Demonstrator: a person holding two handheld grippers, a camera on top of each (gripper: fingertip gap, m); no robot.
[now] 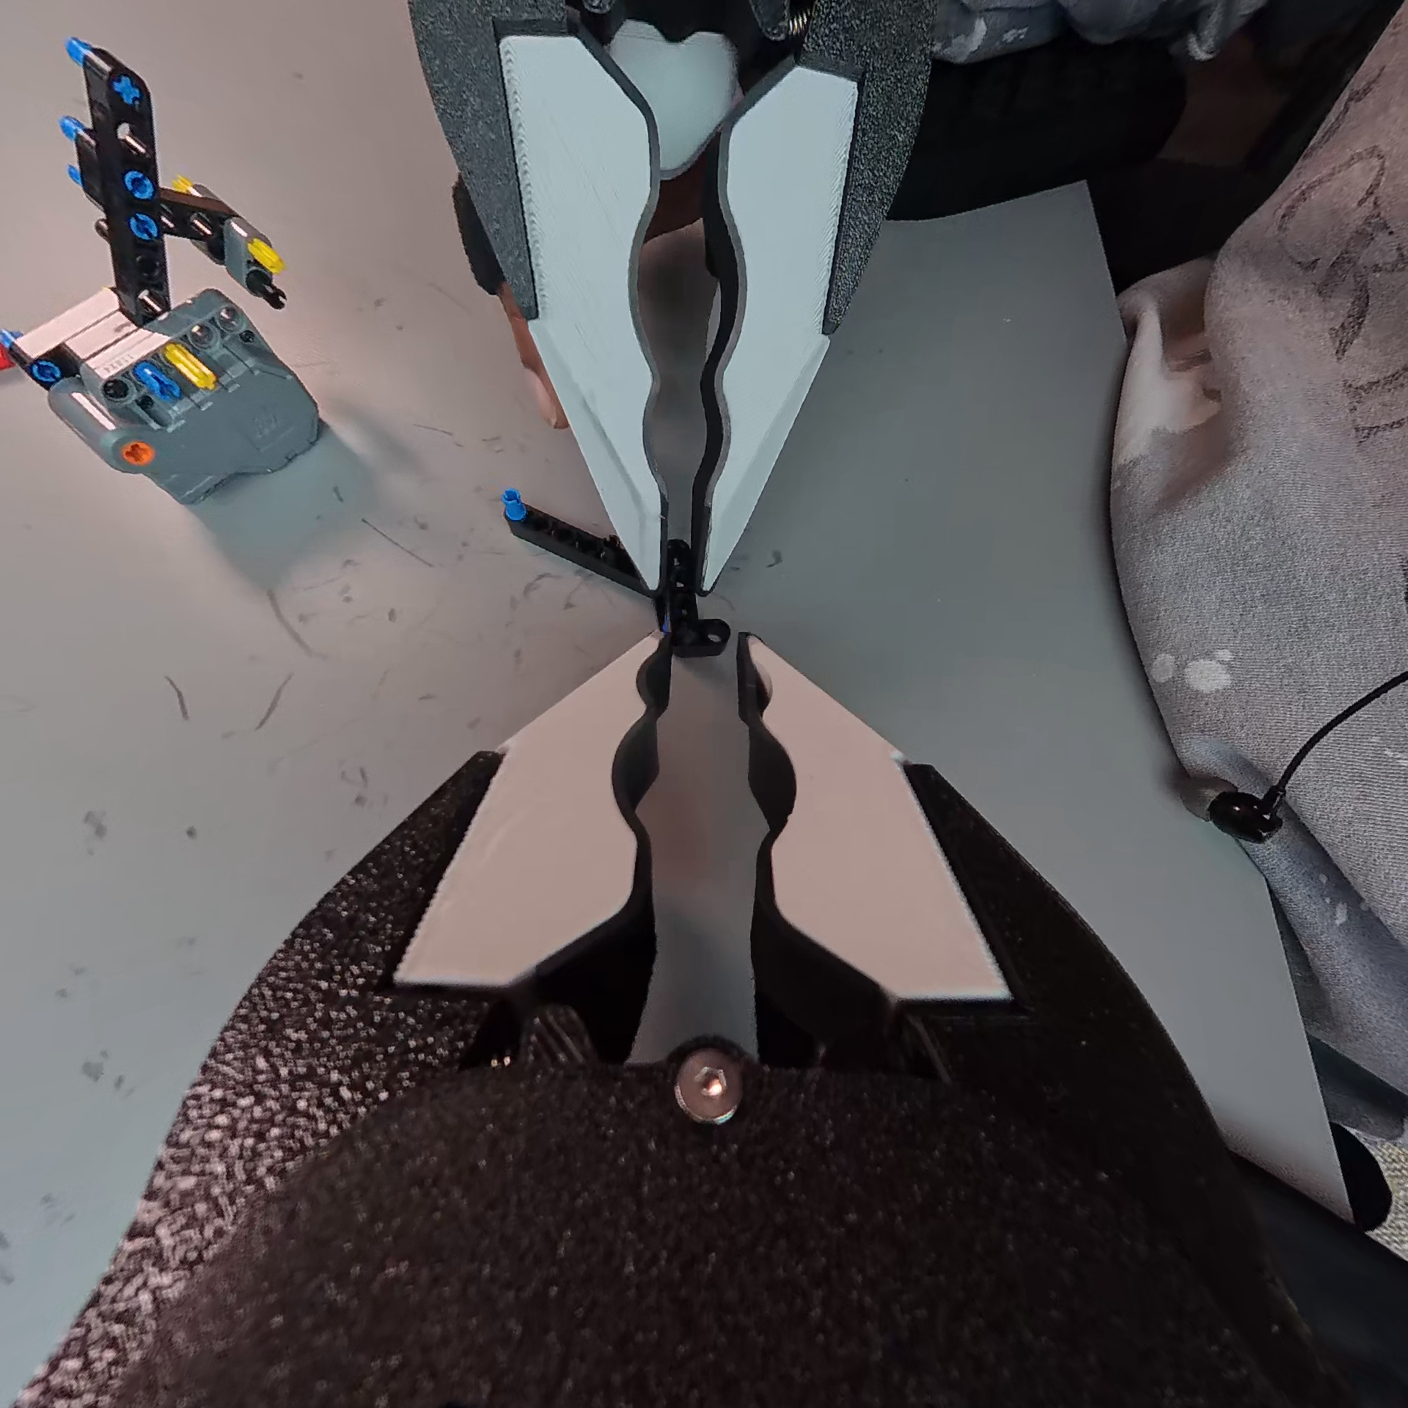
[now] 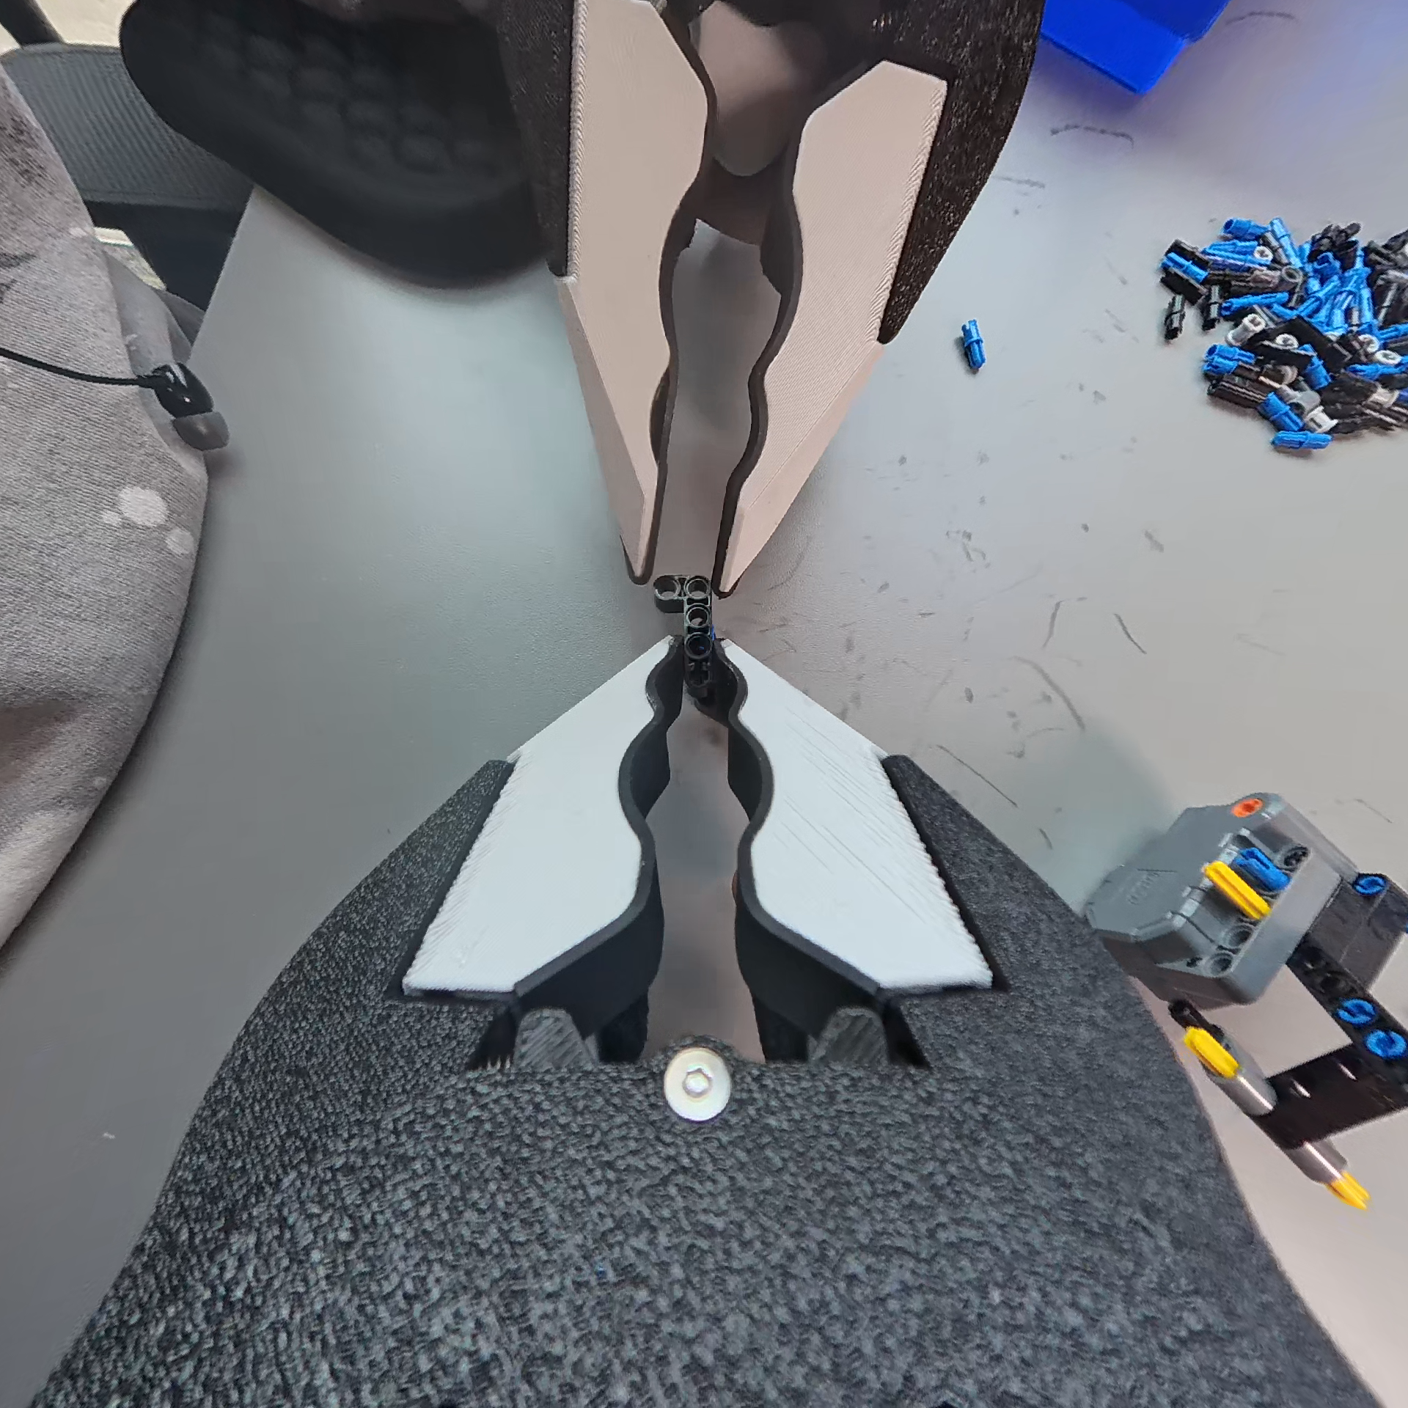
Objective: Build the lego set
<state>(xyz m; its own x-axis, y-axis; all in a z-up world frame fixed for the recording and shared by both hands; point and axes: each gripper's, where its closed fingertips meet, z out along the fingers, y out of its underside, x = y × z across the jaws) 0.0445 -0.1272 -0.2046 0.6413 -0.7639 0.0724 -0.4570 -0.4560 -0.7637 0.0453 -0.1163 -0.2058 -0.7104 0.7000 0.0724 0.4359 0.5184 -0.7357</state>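
Note:
A small black L-shaped beam (image 1: 708, 634) is pinched between the white fingers of my right gripper (image 2: 697, 651), which is shut on its long leg and holds it just above the grey table. The beam also shows in the right wrist view (image 2: 695, 609). My left gripper (image 1: 705, 648) faces it tip to tip with its beige fingers slightly apart, one on each side of the beam's short leg. A long black beam with a blue pin (image 1: 564, 533) lies on the table behind the right gripper's fingers (image 1: 609, 427). A partly built assembly (image 1: 183, 396) has a grey motor block, black beams, and blue and yellow pins.
The assembly also shows at the right edge of the right wrist view (image 2: 1219, 914). A pile of blue and black pins (image 2: 1310, 335), one loose blue pin (image 2: 971, 344) and a blue bin (image 2: 1128, 38) lie beyond. A person's grey clothing (image 1: 1257, 457) is at the table's edge. My two grippers' fingertips are within a few centimetres of each other.

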